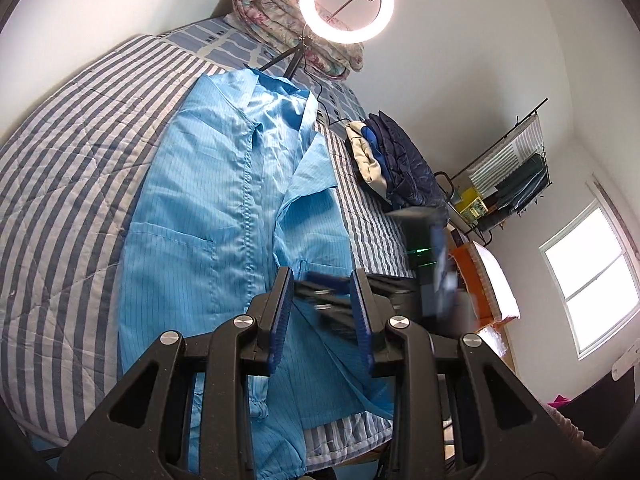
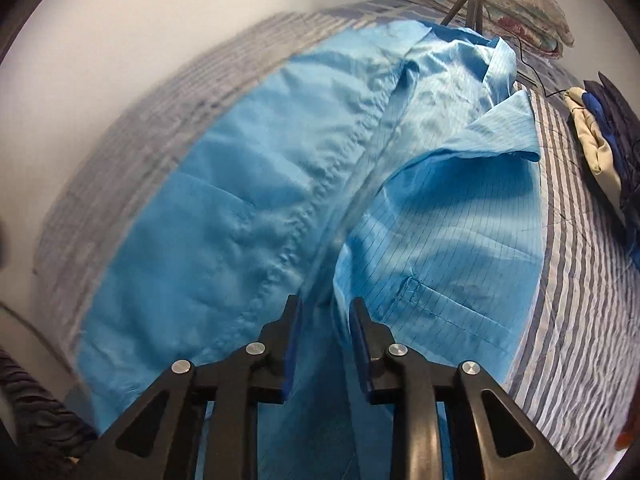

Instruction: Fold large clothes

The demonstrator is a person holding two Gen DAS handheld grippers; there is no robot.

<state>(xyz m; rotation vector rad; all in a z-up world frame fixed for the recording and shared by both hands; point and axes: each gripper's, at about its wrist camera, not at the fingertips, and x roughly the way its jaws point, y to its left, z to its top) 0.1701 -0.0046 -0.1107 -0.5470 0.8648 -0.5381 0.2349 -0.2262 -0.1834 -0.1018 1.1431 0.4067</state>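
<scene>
**Light blue work coat spread on striped bed; both grippers parted, nothing held**

Left wrist view, from left to right: a quilted bedcover with blue and white stripes (image 1: 72, 152) covers the bed. On it lies the large light blue pinstriped coat (image 1: 208, 208), collar toward the far end, its closed front placket running lengthwise. The coat's right-hand panel is folded inward over the body. The left gripper with black arms and blue pads (image 1: 322, 280) stands above the coat's lower part, fingers apart with a clear gap and no cloth between them. Through that gap a blurred dark device, seemingly the other gripper, shows. Beyond the collar stands a lit ring lamp on a tripod (image 1: 346, 6), with a floral rolled quilt (image 1: 276, 12) behind it. To the right, a pile of navy and cream garments (image 1: 396, 160) rests at the bed's edge, well apart from the coat.

Right wrist view: the right gripper (image 2: 324, 308) points down at the coat (image 2: 240, 184) beside the folded panel's edge. Its fingers stand apart; no fabric is pinched. The left portion of this view is motion-blurred.
</scene>
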